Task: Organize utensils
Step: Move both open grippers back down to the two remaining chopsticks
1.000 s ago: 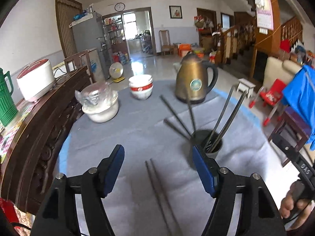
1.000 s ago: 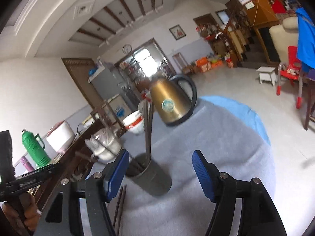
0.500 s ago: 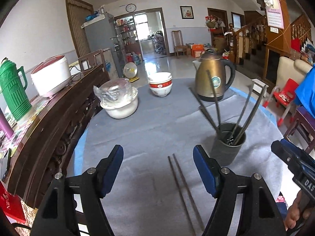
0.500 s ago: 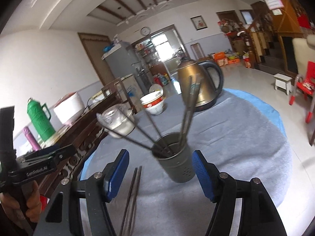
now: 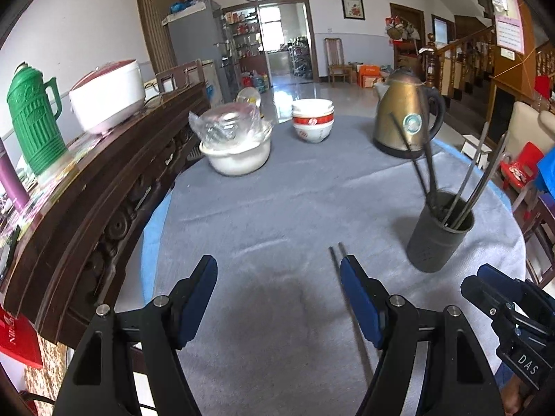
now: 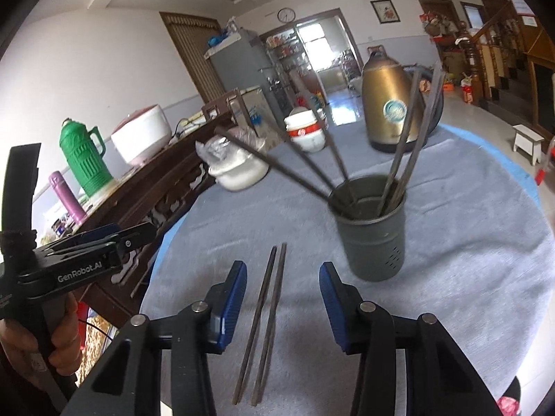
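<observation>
A dark grey utensil cup (image 6: 373, 228) stands on the grey cloth and holds several dark chopsticks (image 6: 404, 145). It also shows in the left wrist view (image 5: 437, 230) at the right. A pair of chopsticks (image 6: 267, 315) lies flat on the cloth, between and below the open fingers of my right gripper (image 6: 282, 298). In the left wrist view only the pair's tips (image 5: 337, 253) show, beside the right finger of my open, empty left gripper (image 5: 279, 298). The left gripper (image 6: 100, 246) also appears at the left of the right wrist view.
A gold kettle (image 5: 404, 114), stacked red-and-white bowls (image 5: 313, 121) and a white bowl with plastic wrap (image 5: 236, 145) stand at the far side of the round table. A dark wooden sideboard (image 5: 104, 180) with a green thermos (image 5: 33, 124) and rice cooker (image 5: 107, 95) runs along the left.
Both grippers have pulled back and lowered. The right gripper now has the lying chopstick pair between its open fingers; the left gripper shifted left, away from the cup.
</observation>
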Motion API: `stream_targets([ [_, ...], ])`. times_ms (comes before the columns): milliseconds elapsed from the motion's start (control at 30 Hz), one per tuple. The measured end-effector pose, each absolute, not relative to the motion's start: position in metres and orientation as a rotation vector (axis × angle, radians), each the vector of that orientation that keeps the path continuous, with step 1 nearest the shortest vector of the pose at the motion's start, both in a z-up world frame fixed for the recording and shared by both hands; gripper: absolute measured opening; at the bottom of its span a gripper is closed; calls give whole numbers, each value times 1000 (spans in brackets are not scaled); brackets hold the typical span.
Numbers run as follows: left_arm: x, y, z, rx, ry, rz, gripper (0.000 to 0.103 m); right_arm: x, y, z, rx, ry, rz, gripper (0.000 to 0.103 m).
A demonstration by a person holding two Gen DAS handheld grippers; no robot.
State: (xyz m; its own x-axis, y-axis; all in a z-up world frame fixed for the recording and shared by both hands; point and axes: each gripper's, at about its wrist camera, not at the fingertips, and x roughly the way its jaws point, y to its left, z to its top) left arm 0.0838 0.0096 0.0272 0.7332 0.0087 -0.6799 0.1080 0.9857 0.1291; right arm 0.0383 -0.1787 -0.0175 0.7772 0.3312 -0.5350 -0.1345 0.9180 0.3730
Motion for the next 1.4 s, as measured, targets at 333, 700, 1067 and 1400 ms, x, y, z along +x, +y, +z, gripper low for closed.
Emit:
stream_targets([
  [333, 81, 20, -12, 127, 814, -49, 74, 45, -184, -41, 356, 680, 235, 48],
  [700, 49, 27, -42, 76, 875, -27, 74, 28, -195, -47, 353, 659, 200, 48],
  [1067, 18, 32, -30, 6, 818, 3, 74, -6, -180, -47, 348, 606, 253, 48],
  [1400, -35, 17, -19, 66, 768, -24, 75, -60, -173, -30, 332, 519, 285, 48],
])
